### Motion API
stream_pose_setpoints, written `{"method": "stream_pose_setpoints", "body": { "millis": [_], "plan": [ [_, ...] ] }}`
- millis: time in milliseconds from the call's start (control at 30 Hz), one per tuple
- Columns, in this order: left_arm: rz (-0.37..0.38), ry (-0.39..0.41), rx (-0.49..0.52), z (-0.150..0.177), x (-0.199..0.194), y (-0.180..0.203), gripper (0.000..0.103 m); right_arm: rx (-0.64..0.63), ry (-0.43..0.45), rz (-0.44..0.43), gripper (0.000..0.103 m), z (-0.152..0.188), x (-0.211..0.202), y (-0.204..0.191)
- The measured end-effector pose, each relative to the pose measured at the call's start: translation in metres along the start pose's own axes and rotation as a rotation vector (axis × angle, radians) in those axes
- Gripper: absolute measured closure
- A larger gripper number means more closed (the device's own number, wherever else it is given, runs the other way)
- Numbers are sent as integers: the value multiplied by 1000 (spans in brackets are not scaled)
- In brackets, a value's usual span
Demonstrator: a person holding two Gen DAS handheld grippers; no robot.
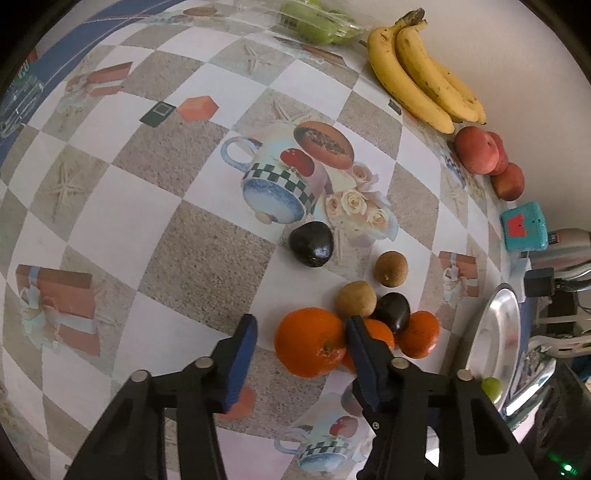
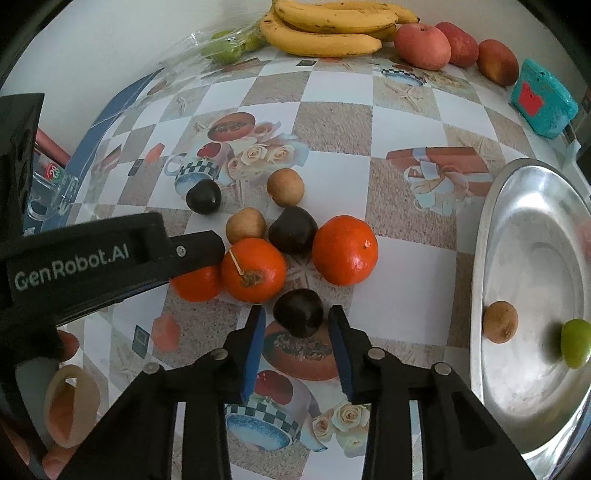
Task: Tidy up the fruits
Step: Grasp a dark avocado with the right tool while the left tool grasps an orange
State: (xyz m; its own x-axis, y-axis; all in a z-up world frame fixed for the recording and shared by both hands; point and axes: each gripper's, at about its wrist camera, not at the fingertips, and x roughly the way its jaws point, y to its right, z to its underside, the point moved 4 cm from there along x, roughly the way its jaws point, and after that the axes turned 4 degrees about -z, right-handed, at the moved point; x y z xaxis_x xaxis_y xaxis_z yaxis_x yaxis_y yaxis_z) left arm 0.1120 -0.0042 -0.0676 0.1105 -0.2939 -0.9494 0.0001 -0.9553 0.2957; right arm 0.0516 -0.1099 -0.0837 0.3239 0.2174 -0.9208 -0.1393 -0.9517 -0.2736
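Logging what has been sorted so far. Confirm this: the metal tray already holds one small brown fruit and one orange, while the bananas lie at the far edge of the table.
One detail is wrong. In the right wrist view the metal tray holds the small brown fruit and a small green fruit, not an orange. The bananas do lie at the far edge of the table.

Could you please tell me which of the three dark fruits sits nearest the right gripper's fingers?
The dark fruit lying between the right gripper fingers, below the oranges. The other two lie farther up the table.
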Motion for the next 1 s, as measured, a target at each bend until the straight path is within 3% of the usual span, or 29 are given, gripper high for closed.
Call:
{"method": "stream_pose_setpoints", "body": {
  "millis": [133,1000],
  "plan": [
    [9,2,5,1,-2,1,61,2,3,-4,74,-1,2,1],
    [33,85,-37,-8,-30,-7,62,27,43,-31,76,-1,-16,1]
  ]
}}
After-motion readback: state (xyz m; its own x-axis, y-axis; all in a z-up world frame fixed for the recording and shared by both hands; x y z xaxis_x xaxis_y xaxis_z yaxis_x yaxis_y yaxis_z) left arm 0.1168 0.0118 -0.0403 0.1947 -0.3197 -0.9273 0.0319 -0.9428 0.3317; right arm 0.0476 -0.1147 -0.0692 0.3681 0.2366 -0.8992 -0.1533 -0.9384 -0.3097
